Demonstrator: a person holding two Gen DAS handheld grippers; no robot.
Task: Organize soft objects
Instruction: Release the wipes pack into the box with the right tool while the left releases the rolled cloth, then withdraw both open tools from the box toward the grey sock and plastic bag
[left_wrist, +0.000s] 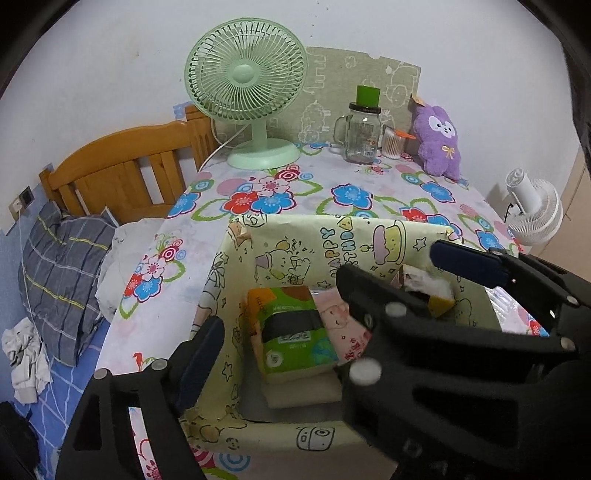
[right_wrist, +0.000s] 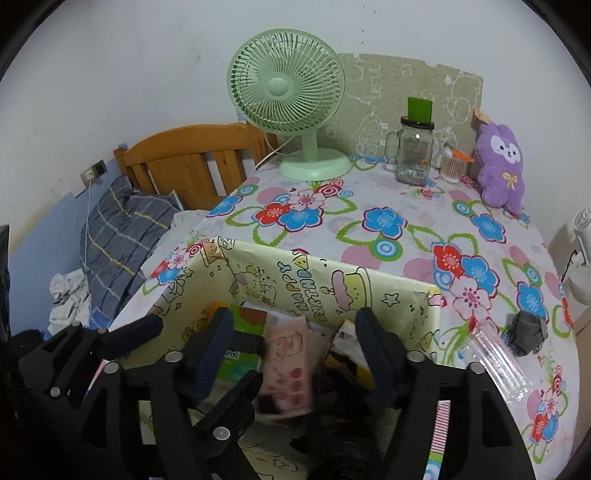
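A yellow box wrapped in birthday paper (left_wrist: 295, 236) (right_wrist: 391, 291) stands at the table's near edge. Inside lie a green tissue pack (left_wrist: 291, 332) (right_wrist: 240, 365), a pink soft pack (left_wrist: 343, 321) (right_wrist: 291, 365) and a yellow-cornered pack (left_wrist: 436, 295). My left gripper (left_wrist: 321, 299) is open, its fingers spread across the box. My right gripper (right_wrist: 295, 347) is open above the pink pack; it also shows in the left wrist view (left_wrist: 391, 269). A purple plush bunny (left_wrist: 439, 140) (right_wrist: 502, 166) sits at the table's back right. A grey soft item (right_wrist: 526, 332) lies right of the box.
A green desk fan (left_wrist: 247, 92) (right_wrist: 291, 103), a glass mug jar with green lid (left_wrist: 362, 129) (right_wrist: 413, 147) and a swab jar (right_wrist: 452, 166) stand at the back. A clear plastic sleeve (right_wrist: 495, 358) lies right of the box. A bed with plaid pillow (left_wrist: 62, 273) is left.
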